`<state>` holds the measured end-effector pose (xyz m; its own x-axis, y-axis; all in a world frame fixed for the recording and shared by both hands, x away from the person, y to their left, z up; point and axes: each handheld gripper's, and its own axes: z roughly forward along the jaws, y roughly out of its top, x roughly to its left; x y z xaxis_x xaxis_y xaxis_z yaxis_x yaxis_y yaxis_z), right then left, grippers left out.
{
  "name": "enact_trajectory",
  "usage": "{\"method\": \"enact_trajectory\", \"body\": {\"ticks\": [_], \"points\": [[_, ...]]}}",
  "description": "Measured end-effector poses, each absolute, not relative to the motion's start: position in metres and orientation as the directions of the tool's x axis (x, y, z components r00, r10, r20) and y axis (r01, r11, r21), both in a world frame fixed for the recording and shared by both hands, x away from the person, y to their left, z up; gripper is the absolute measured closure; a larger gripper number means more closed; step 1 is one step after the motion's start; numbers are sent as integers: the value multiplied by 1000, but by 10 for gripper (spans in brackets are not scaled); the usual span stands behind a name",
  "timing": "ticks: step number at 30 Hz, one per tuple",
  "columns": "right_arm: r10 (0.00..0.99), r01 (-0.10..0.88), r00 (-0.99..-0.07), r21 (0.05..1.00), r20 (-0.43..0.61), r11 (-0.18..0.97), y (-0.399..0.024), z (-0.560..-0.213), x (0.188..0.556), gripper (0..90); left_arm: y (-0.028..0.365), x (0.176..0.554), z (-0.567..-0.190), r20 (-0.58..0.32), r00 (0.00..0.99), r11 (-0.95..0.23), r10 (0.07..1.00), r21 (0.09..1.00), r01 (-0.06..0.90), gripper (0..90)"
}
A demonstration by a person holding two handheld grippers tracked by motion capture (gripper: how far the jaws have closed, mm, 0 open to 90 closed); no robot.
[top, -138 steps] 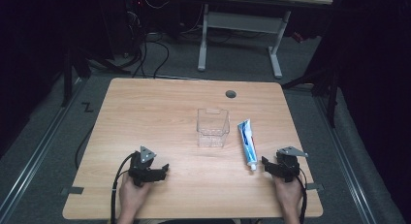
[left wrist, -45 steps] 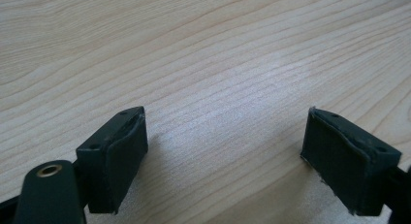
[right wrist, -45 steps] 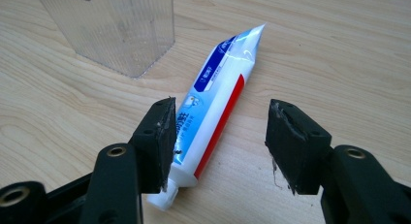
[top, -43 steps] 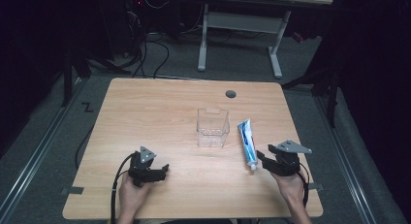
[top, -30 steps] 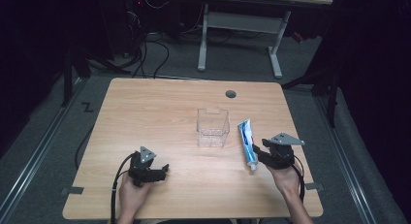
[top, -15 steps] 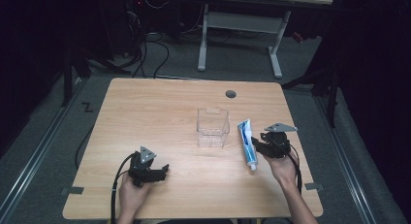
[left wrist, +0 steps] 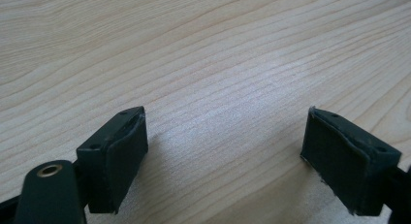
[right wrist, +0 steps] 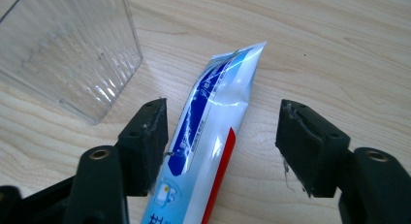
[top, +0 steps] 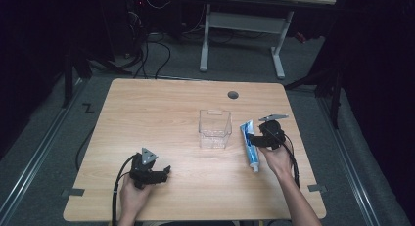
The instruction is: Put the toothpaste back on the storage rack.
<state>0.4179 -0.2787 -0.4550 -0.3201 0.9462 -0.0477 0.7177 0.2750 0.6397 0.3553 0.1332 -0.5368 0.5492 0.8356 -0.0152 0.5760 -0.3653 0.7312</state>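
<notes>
A white, blue and red toothpaste tube (top: 250, 146) lies flat on the wooden table, just right of a clear plastic container (top: 214, 128) that stands upright. My right gripper (top: 251, 138) hovers over the tube's flat far end. In the right gripper view the tube (right wrist: 213, 132) runs between the jaws of the right gripper (right wrist: 223, 146), which have just been opening. The left pad sits against the tube's edge and the right pad stands well clear of it. The container (right wrist: 63, 54) stands to the upper left. My left gripper (top: 165, 171) rests at the table's near left, open (left wrist: 225, 161) over bare wood.
A round cable hole (top: 233, 95) sits near the table's far edge. A white desk frame (top: 244, 25) and loose cables lie on the floor beyond the table. Bare wood stretches between the two hands.
My right hand has moved away from the person along the tube, from its cap end to its flat end. The left hand has stayed put.
</notes>
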Motion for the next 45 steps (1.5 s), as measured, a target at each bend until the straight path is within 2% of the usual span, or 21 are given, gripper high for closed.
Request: {"method": "enact_trajectory", "body": {"ticks": [9,21,35,45], "points": [[948,737,-316,619,-40,272,-272,-454,429,356,133,355,-537,-15,549,-365,835,731,576,167],[942,750,-326,584,-84,311,-259,-455,443,389,133,355,-537,-15,550,-366,835,731,576,167],[935,780,-338,523,-111,344,-246,-473,461,408,133,355,-537,-15,551,-367,834,731,576,167],[945,809,-309,492,-110,322,-248,-486,470,411,133,355,-537,-15,551,-367,834,731,576,166]]}}
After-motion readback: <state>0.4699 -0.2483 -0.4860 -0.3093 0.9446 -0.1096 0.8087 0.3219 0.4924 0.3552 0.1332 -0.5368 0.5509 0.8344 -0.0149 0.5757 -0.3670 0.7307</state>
